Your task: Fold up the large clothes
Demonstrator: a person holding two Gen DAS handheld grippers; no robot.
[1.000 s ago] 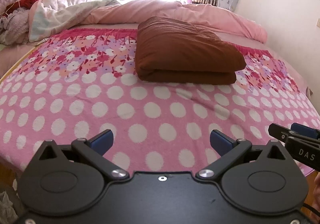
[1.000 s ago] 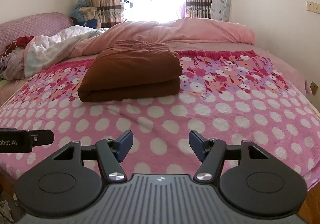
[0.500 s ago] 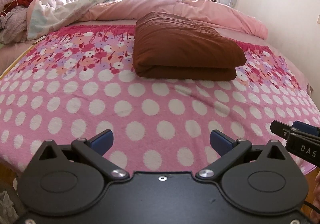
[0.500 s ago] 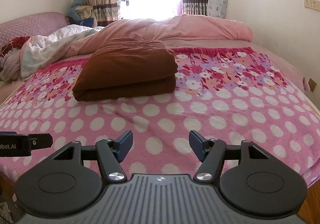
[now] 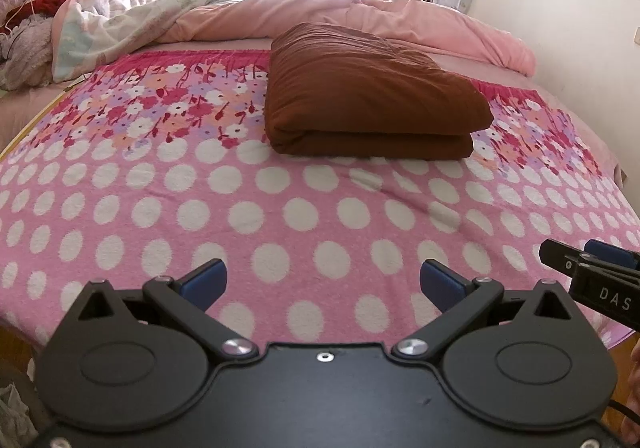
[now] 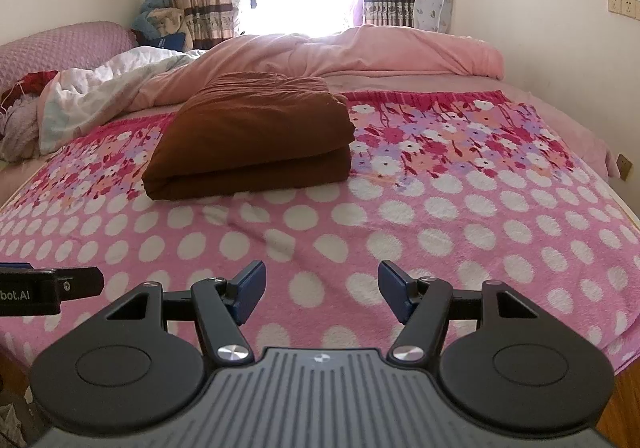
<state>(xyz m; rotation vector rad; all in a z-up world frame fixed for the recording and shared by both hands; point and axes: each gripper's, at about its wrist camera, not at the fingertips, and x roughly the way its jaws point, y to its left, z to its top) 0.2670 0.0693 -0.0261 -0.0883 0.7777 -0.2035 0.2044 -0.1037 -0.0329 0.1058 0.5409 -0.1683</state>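
Brown folded bundle (image 5: 372,100) sitting mid-bed on the dotted blanket (image 5: 240,216). Looks soft, bulky, floppy; best pinched at the near doubled edge. Left hand-held gripper (image 5: 323,280) and right hand-held gripper (image 6: 321,286) both spread apart, holding nothing.

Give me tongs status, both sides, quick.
Left tongs: open, empty, above the bedspread.
Right tongs: open, empty; brown bundle lies untouched.
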